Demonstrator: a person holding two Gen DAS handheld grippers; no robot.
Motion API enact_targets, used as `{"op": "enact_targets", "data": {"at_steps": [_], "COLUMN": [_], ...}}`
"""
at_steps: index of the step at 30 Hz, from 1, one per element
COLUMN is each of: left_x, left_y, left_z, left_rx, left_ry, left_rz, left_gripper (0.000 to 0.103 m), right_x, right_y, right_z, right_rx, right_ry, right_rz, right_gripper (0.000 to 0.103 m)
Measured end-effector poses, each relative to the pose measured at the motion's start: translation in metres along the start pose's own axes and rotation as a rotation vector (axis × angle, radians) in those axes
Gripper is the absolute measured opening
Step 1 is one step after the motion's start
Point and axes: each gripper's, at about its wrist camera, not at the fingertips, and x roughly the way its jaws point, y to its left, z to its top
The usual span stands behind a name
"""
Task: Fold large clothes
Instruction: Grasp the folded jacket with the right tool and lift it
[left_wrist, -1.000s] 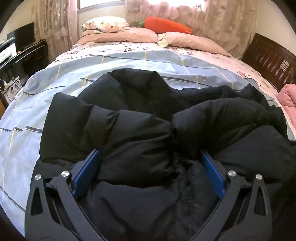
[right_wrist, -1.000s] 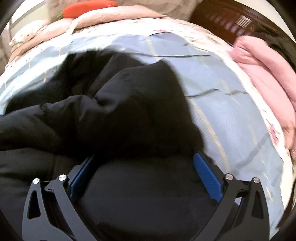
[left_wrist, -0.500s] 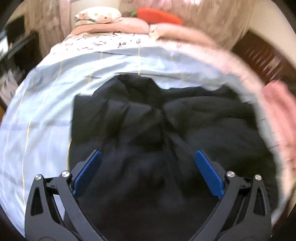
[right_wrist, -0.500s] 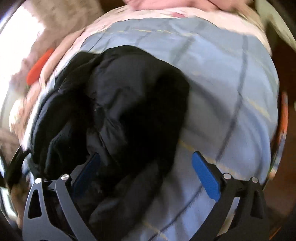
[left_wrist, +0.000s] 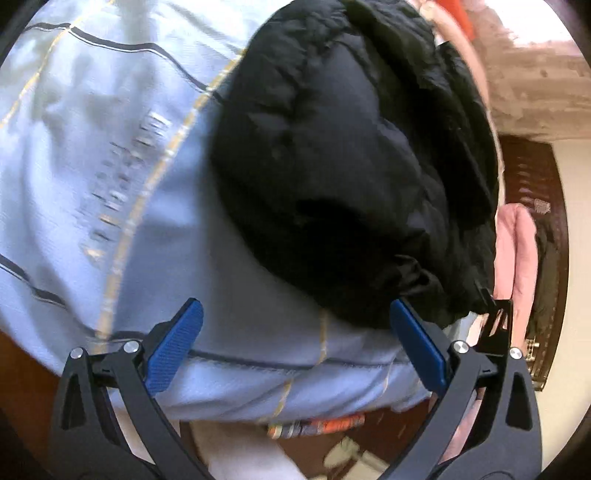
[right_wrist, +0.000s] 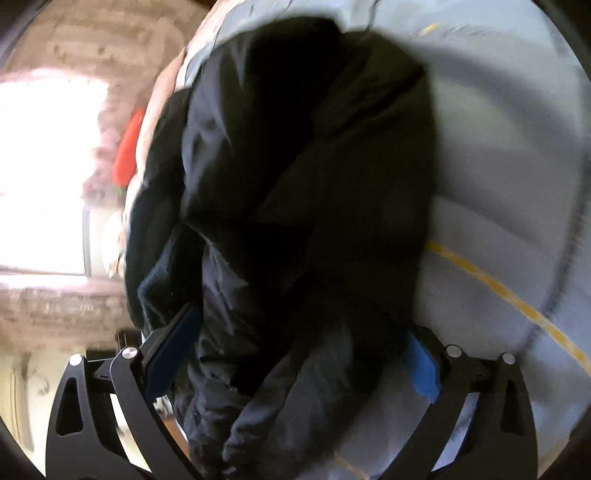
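A black puffy jacket (left_wrist: 343, 155) lies bunched on the light blue striped bedsheet (left_wrist: 110, 166). My left gripper (left_wrist: 295, 350) is open and empty, at the bed's edge just short of the jacket's near end; its right pad (left_wrist: 417, 350) is close to the fabric. In the right wrist view the jacket (right_wrist: 295, 184) fills the middle and its hanging fabric drapes between the wide-open fingers of my right gripper (right_wrist: 295, 354). The jaws are not closed on it. Both views are tilted and blurred.
A pink folded blanket (left_wrist: 517, 251) lies beyond the jacket by the dark wooden headboard (left_wrist: 532, 177). An orange carrot pillow (right_wrist: 127, 147) and a bright window (right_wrist: 48, 166) are at the left. The bed's edge and floor (left_wrist: 332, 454) show below my left gripper.
Both grippers have swung away and rolled sideways, drawing back toward the bed's edge. The left gripper, earlier over the jacket, is now off it. The jacket looks more bunched.
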Motion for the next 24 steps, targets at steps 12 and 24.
{"op": "enact_targets", "data": {"at_steps": [12, 24], "left_x": [0.046, 0.079], "left_y": [-0.011, -0.01], "left_z": [-0.021, 0.012], "left_rx": [-0.233, -0.282], "left_ry": [-0.297, -0.377], "left_rz": [-0.293, -0.594], "left_gripper": [0.101, 0.101], "right_x": [0.026, 0.049], "right_y": [0.01, 0.026], "right_z": [0.006, 0.009], "right_rx": [-0.053, -0.096], "right_ry": [0.017, -0.08], "right_rz": [0.188, 0.352], "right_gripper": [0.1, 0.1]}}
